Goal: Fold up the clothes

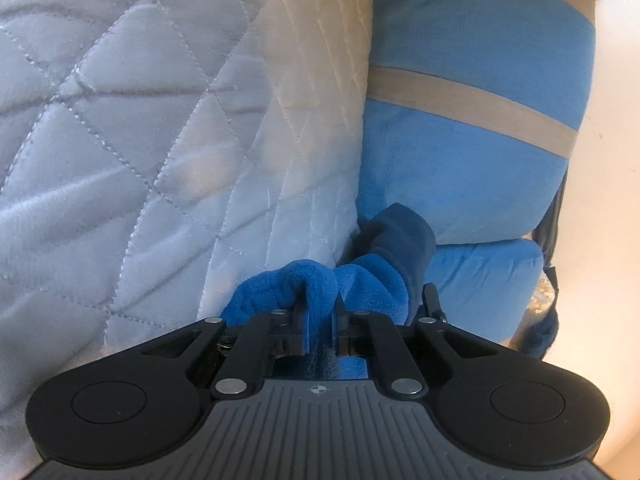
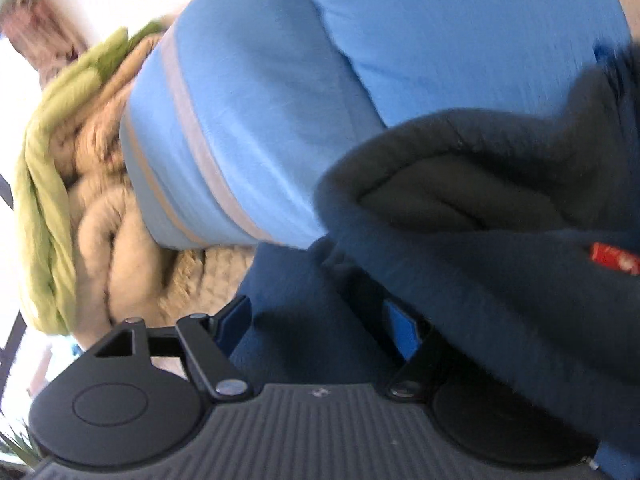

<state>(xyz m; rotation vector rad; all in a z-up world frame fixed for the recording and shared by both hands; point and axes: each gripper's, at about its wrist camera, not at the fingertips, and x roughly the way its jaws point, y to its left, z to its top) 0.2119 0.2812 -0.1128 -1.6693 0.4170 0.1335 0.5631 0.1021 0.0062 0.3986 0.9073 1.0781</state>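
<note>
The left hand-held gripper (image 1: 320,320) is clamped together on a bunched fold of the royal-blue fleece garment with a navy cuff (image 1: 384,248), which lies just ahead of it between a pale quilted cushion (image 1: 160,120) and a light-blue cushion with grey stripes (image 1: 460,160). The right hand-held gripper (image 2: 320,324) stands apart, navy fleece draped between and over its fingers, unpinched.

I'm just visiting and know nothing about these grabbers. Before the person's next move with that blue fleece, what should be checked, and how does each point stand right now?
1. Left gripper pinches the blue fleece: ok.
2. Right gripper is open: ok.
3. Right gripper holds the navy fleece: not ok, it only drapes over one side.
4. Right view sharp enough: not ok, blurred.
5. Garment lies flat: cannot tell.
</note>
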